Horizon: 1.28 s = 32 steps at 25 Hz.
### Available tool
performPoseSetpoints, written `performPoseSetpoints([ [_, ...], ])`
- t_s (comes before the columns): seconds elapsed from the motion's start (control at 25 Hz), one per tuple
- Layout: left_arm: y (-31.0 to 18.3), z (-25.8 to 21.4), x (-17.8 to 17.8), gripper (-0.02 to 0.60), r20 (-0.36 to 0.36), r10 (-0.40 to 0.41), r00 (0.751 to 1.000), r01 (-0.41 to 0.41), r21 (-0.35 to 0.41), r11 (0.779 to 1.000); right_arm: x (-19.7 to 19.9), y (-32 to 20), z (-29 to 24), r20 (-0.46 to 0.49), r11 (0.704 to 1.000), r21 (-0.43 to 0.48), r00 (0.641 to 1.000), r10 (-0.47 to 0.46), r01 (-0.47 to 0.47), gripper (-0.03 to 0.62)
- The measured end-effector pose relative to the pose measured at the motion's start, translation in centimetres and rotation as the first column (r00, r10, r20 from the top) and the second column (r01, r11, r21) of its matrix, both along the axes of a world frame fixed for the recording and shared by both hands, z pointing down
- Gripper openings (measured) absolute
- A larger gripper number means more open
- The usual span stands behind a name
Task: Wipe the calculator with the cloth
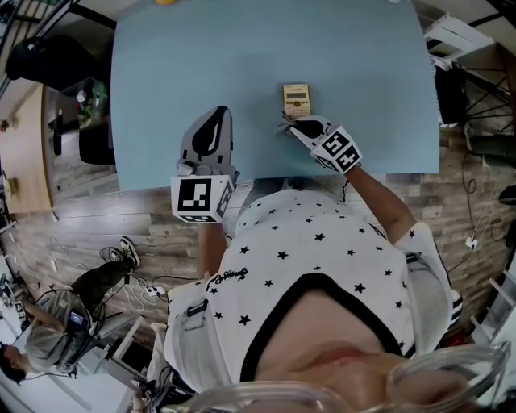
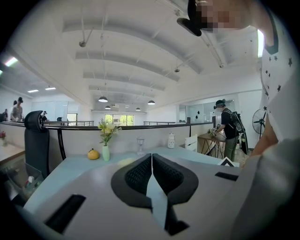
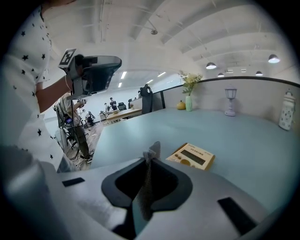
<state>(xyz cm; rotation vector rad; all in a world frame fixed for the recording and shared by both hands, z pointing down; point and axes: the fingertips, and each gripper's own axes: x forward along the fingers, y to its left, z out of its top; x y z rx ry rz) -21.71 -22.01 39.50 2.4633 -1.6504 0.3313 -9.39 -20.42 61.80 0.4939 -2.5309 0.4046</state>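
Grey mesh cloth shows only as a thin strip, pinched between the fingers of the right gripper. The flat beige calculator lies just beyond, upper centre of the pale blue surface. The left gripper, centre left, has its fingers together and empty. A yellow fruit is cut off at the top edge.

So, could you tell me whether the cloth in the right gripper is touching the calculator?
Apart. The right gripper view shows bare table between the cloth and the calculator.
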Motion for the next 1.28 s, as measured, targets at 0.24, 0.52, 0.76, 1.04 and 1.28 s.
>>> performPoseSetpoints([
  [0.24, 0.0, -0.2, 0.6, 0.032, -0.008, 0.017, 1.0, -0.017, 0.003, 1.0, -0.1, 1.7, 0.3, -0.009, 1.0, -0.019, 1.0, -0.016, 0.016, 0.031],
  [0.52, -0.4, -0.3, 1.1, 0.032, -0.01, 0.037, 0.999, -0.037, 0.002, 0.999, -0.1, 2.7, 0.5, 0.005, 0.999, -0.053, 1.0, -0.011, 0.011, 0.031],
  [0.76, -0.6, -0.2, 1.4, 0.032, -0.015, 0.043, 0.999, -0.043, 0.003, 0.999, -0.2, 3.1, 0.8, 0.004, 0.998, -0.064, 1.0, -0.019, 0.02, 0.031],
  [1.04, -1.1, -0.5, 1.6, 0.032, -0.018, 0.041, 0.999, -0.04, 0.016, 0.999, 0.8, 0.4, -2.6, 0.091, 0.999, -0.034, 0.995, 0.039, -0.036, 0.031],
  [1.28, -1.3, -0.7, 1.4, 0.032, -0.013, 0.026, 1.0, -0.026, 0.022, 0.999, 3.0, -5.5, -5.6, 0.143, 0.988, 0.055, 0.98, 0.135, -0.144, 0.031],
])
